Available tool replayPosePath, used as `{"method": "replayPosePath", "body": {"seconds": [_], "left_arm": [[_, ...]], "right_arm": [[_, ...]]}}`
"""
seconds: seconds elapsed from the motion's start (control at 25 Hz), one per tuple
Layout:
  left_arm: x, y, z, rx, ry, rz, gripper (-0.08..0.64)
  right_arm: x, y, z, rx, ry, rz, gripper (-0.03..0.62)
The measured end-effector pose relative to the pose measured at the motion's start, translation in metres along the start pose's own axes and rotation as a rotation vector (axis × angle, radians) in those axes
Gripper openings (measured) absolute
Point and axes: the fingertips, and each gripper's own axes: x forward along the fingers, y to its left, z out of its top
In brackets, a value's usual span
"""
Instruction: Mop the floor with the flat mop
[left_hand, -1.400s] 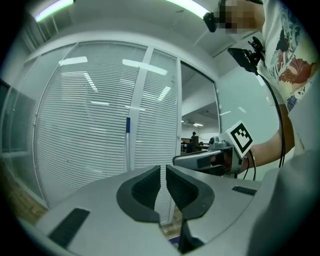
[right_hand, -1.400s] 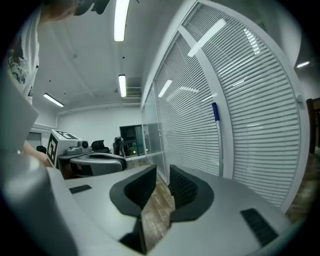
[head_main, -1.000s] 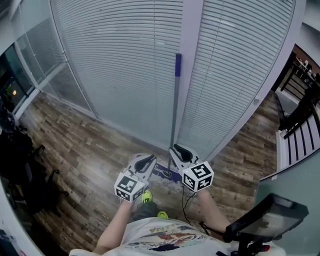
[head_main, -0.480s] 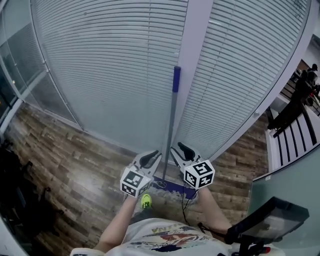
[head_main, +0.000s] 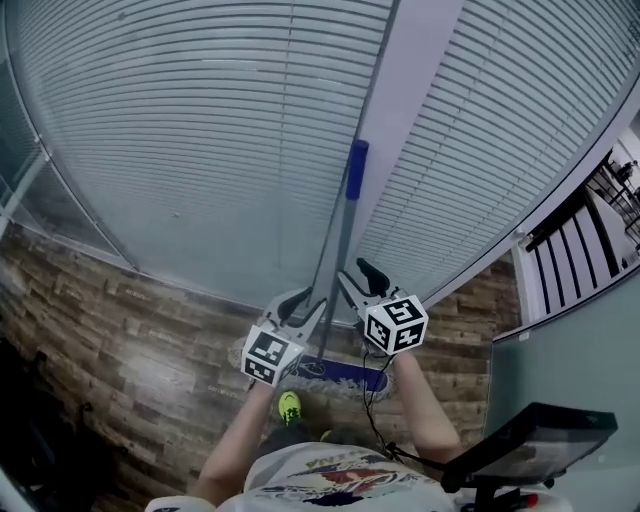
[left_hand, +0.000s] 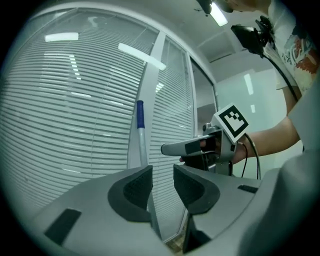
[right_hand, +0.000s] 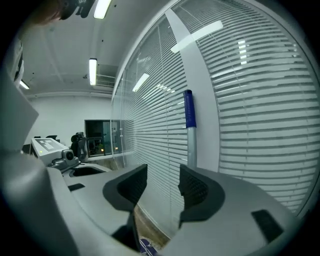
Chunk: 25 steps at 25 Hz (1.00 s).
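flat mop, grey pole with blue top grip (head_main: 341, 245), leans near-upright on the white window pillar (head_main: 420, 100). its purple mop head (head_main: 345, 372) sits on the wood floor (head_main: 150, 340). the pole's long axis runs between your grippers. left gripper (left_hand: 163, 185): fingers narrowly apart, empty, pole just off the gap. right gripper (right_hand: 162, 186): likewise. left looks nearer.

Head view: the flat mop's purple pad (head_main: 345, 372) is partly covered by the two marker cubes (head_main: 270, 356). The mop pole (head_main: 340, 250) drops out of sight between the left tongs (head_main: 305, 303) and the right tongs (head_main: 357, 280) (contact with either cannot be confirmed there). Left gripper view: the pole's lower stretch runs behind one jaw. Right gripper view: the pad is cropped by the bottom edge, its print unreadable. A dark screen (head_main: 530, 445) is cut off at the lower right corner.
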Motion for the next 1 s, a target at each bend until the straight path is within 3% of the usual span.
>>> {"method": "replayPosePath", "body": {"seconds": [0.4,0.56,0.72,0.8,1.0], "left_arm": [[0.023,0.040,-0.018,-0.081,0.020,-0.002,0.104],[0.021,0.049,-0.021,-0.078,0.030,0.011,0.104],[0.020,0.060,-0.016,-0.056,0.019,0.012,0.104],[0.024,0.064,-0.006,-0.040,0.006,-0.002,0.104],[0.030,0.055,0.025,0.022,-0.054,-0.030,0.104]], "right_arm": [[0.075,-0.073,-0.004,-0.029,0.075,-0.080,0.182],[0.091,-0.089,-0.003,-0.026,0.077,-0.101,0.182],[0.103,-0.089,-0.008,-0.034,0.070,-0.114,0.173],[0.104,-0.082,-0.006,-0.037,0.043,-0.107,0.126],[0.081,-0.065,-0.005,-0.026,-0.008,-0.088,0.120]]}}
